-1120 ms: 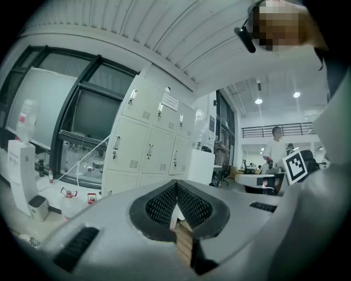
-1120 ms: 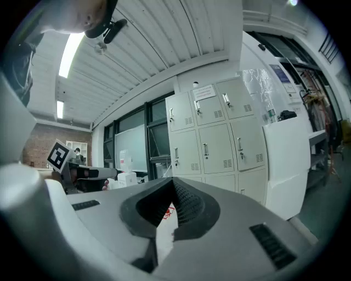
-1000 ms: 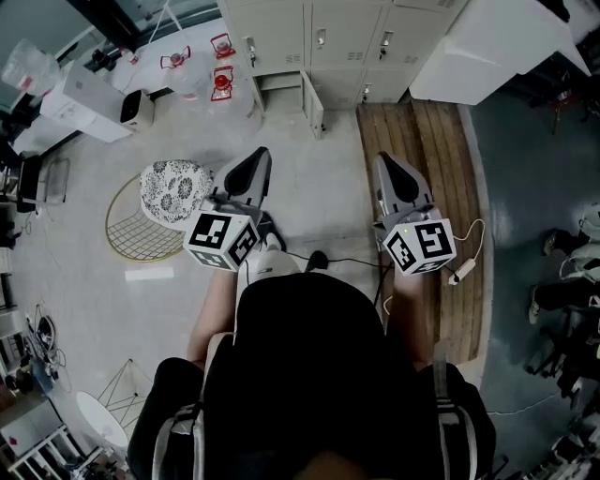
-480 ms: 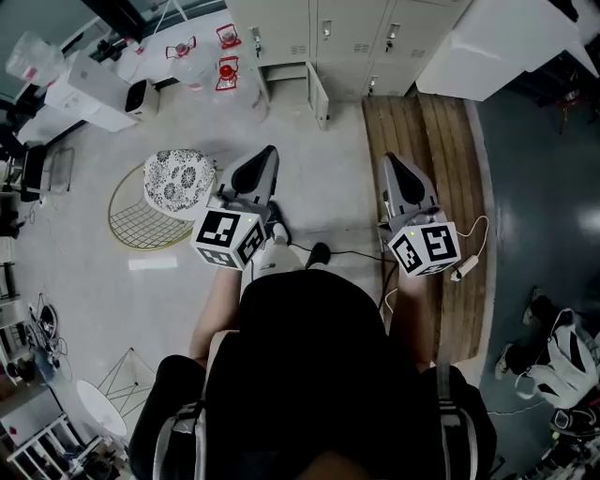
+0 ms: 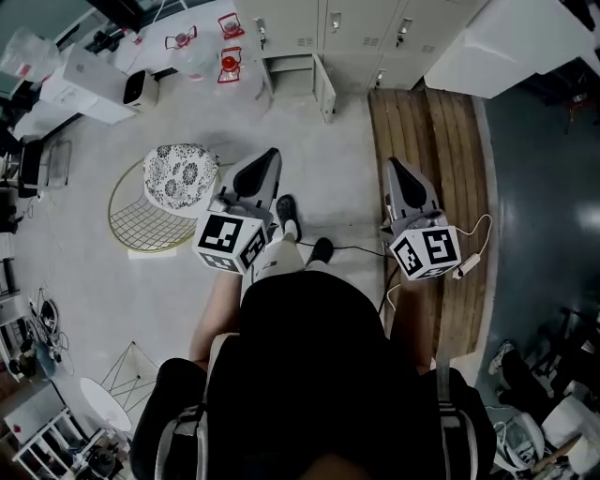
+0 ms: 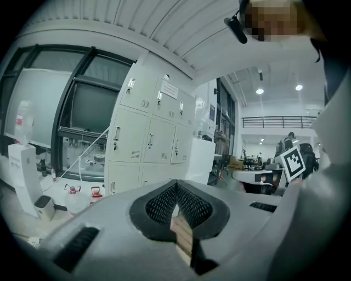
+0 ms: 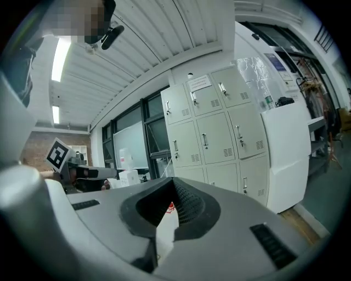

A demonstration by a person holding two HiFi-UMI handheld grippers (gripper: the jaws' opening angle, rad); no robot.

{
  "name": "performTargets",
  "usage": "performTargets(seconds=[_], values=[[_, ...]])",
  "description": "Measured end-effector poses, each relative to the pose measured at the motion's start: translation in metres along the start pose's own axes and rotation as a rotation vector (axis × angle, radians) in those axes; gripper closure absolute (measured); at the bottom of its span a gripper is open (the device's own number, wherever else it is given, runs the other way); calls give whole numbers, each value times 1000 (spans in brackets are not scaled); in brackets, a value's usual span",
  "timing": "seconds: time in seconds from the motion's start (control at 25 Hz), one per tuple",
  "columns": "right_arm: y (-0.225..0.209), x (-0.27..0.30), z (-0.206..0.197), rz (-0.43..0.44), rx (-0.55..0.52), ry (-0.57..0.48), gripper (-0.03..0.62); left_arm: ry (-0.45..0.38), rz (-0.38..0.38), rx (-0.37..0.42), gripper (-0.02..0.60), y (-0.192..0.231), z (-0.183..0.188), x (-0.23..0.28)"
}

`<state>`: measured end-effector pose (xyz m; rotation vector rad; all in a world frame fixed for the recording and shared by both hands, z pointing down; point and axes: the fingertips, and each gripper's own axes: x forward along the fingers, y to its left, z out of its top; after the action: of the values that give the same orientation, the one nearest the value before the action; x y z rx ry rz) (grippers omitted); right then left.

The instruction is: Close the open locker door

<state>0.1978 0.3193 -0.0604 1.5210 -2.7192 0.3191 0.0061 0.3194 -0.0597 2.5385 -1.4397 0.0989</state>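
Facing the lockers (image 5: 323, 23) from well back, left gripper (image 5: 266, 159) and right gripper (image 5: 395, 170) both pinched shut on nothing. Yet to reach the open locker door (image 5: 325, 89), swung out from the bottom row far ahead; the whole closing left to do, judging by the gap

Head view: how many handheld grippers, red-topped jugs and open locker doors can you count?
Grey handheld grippers, left gripper and right gripper: 2
Clear jugs with red tops: 3
Open cream metal locker door: 1
Total: 6
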Motion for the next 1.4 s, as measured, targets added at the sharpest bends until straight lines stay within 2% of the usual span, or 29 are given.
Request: performTargets(seconds=[0.32,0.56,0.92,1.2,1.4], values=[[0,71,8,-3,-27,39,591,-27,-21,10,564,61,12,49],[-5,128,17,-47,-31,45,591,-45,-71,8,565,112,32,87],[-2,190,4,-65,-8,77,591,14,-131,-10,565,165,29,129],[-15,221,-17,-50,21,122,591,61,-105,-65,565,190,5,153],[-36,246,-16,23,25,111,591,74,-69,-75,565,200,-3,181]])
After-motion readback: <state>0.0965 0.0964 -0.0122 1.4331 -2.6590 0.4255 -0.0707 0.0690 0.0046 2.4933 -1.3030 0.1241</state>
